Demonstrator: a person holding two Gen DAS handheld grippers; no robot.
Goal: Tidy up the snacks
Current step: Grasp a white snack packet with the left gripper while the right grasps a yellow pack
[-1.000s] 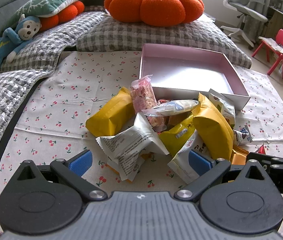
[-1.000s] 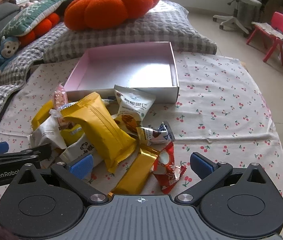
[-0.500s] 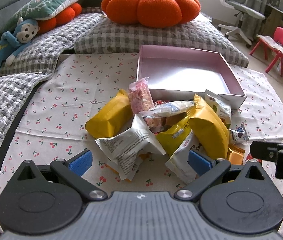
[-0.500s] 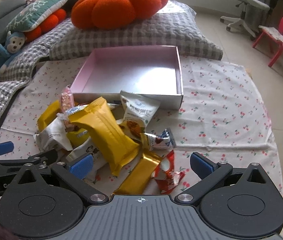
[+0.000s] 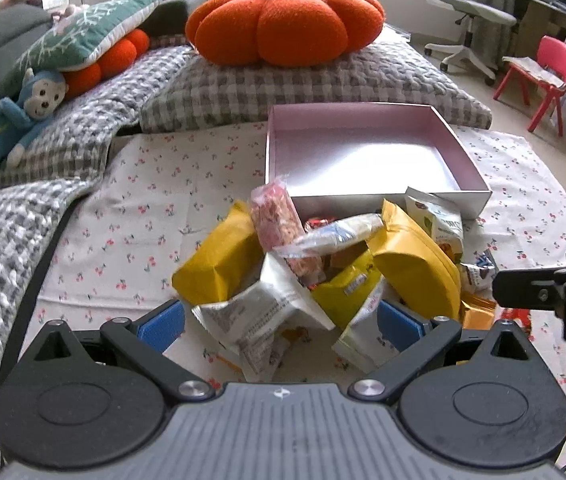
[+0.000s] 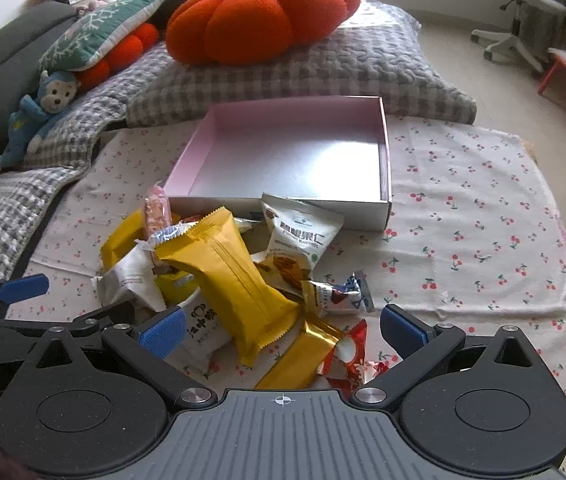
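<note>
Both grippers, left gripper (image 5: pixel 279 322) and right gripper (image 6: pixel 281 326), I hold wide and empty, low over the snack pile (image 6: pixel 223 280), ready to pick. Beyond, touching the pile, the pink box (image 6: pixel 295 152) waits empty on the cherry cloth (image 6: pixel 483 220).

Both grippers looked the same: left gripper (image 5: pixel 279 322) and right gripper (image 6: pixel 281 326) had black linkage arms, silver screws, ribbed grey housings, blue fingertip pads (image 6: pixel 162 331).

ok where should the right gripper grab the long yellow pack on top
Right gripper, open: take the long yellow pack across its narrow width near the low crimped end, from above. It lies tilted on the heap, that end nearest and clear.
</note>
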